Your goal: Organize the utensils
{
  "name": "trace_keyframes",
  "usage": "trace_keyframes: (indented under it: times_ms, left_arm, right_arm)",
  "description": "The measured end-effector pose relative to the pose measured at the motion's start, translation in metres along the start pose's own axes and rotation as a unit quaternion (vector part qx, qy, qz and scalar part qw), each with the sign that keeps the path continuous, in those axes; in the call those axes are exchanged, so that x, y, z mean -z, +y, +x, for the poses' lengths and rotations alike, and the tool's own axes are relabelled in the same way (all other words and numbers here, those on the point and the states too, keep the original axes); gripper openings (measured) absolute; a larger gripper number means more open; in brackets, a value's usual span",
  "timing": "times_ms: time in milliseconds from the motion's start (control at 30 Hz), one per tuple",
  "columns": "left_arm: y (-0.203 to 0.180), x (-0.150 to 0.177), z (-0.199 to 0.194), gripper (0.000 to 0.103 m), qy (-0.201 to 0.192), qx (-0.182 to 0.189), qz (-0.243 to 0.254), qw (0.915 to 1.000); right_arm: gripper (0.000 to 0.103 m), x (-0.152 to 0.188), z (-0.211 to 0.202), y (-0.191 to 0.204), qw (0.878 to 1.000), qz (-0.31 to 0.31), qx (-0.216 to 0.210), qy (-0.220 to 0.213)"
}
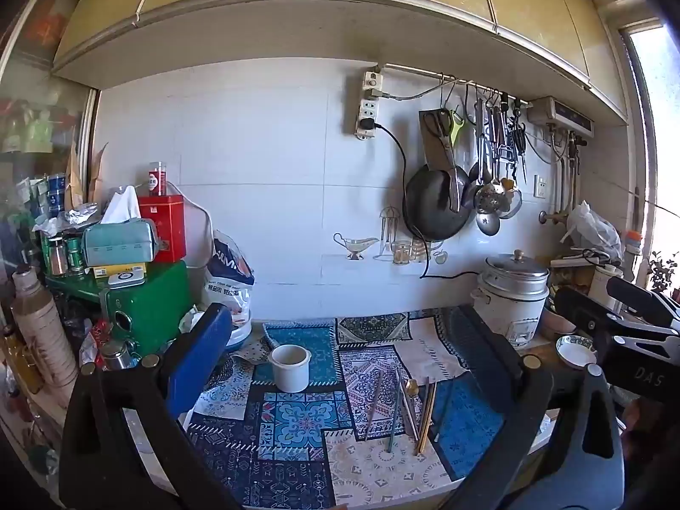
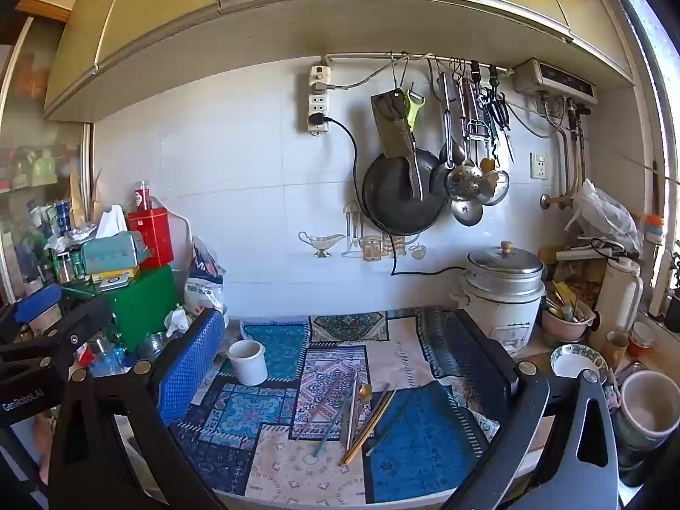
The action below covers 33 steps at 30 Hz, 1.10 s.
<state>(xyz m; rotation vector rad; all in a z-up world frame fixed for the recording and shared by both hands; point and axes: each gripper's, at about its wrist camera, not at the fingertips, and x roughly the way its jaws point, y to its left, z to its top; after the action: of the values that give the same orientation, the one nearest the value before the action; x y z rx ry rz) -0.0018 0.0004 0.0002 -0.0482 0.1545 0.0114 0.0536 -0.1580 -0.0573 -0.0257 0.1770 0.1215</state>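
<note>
1. My left gripper has its fingers spread as wide as they go, with nothing between the pads; it hovers above the patterned cloth and points slightly downward.
2. My right gripper stands just as wide apart and is likewise empty, held above the same cloth.
3. The utensils lie loose in a small cluster on the cloth: chopsticks, a gold-bowled spoon and a few thin sticks, their lengths running roughly away from me.
4. In the left wrist view that cluster sits in the gap between my two fingers, nearer the right one, and touches neither.
5. In the right wrist view the utensils lie close to the middle of the gap between my fingers, again clear of both pads.
6. The white cup stands upright and empty on the cloth, left of the utensils and well apart from them, near the blue pad of my left finger.
7. In the right wrist view the cup sits just beside my left blue finger, without touching it.
</note>
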Motion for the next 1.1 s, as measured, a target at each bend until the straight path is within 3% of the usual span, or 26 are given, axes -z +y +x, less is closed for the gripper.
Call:
trace_keyframes:
  times_ms: [1100]
  left_arm:
    - [0.008,0.001,0.015,0.103,0.014,-0.012,-0.005,0.9998]
  right_arm:
    - [0.103,0.007,0.015,0.001,1.0,0.002,0.001,0.014]
